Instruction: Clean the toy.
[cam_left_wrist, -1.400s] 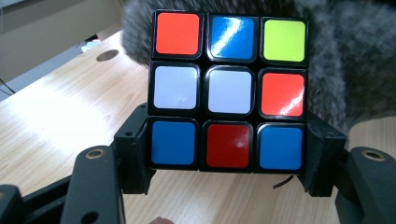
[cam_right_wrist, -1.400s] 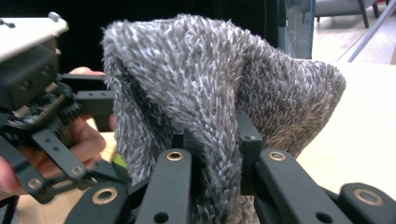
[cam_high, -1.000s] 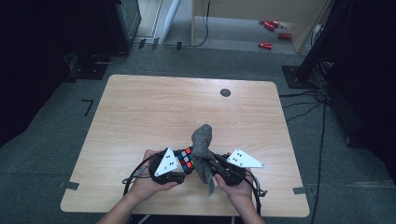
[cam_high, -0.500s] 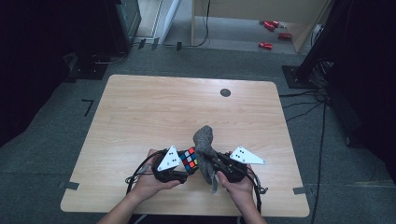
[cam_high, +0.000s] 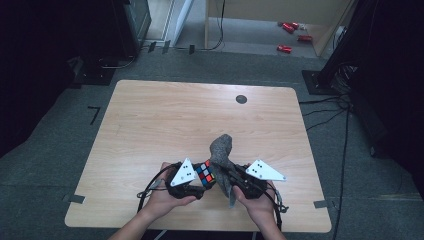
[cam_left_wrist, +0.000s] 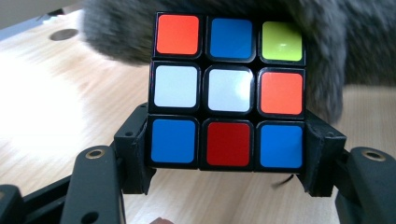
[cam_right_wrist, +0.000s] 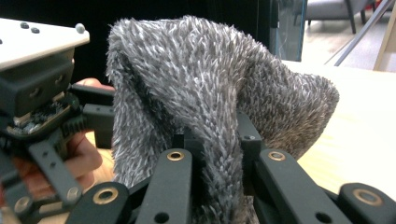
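Wooden table (cam_high: 150, 120), lower centre of frame: puzzle cube (cam_high: 204, 172) clamped in left gripper (cam_high: 199, 176); grey fuzzy cloth (cam_high: 221, 150) pinched shut in right gripper (cam_high: 231, 176), touching cube's right side, draped upward.

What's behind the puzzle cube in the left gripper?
The grey fuzzy cloth hangs right behind and above the puzzle cube, with the wooden table beyond it. The cube's back face and whatever lies past the cloth are covered.
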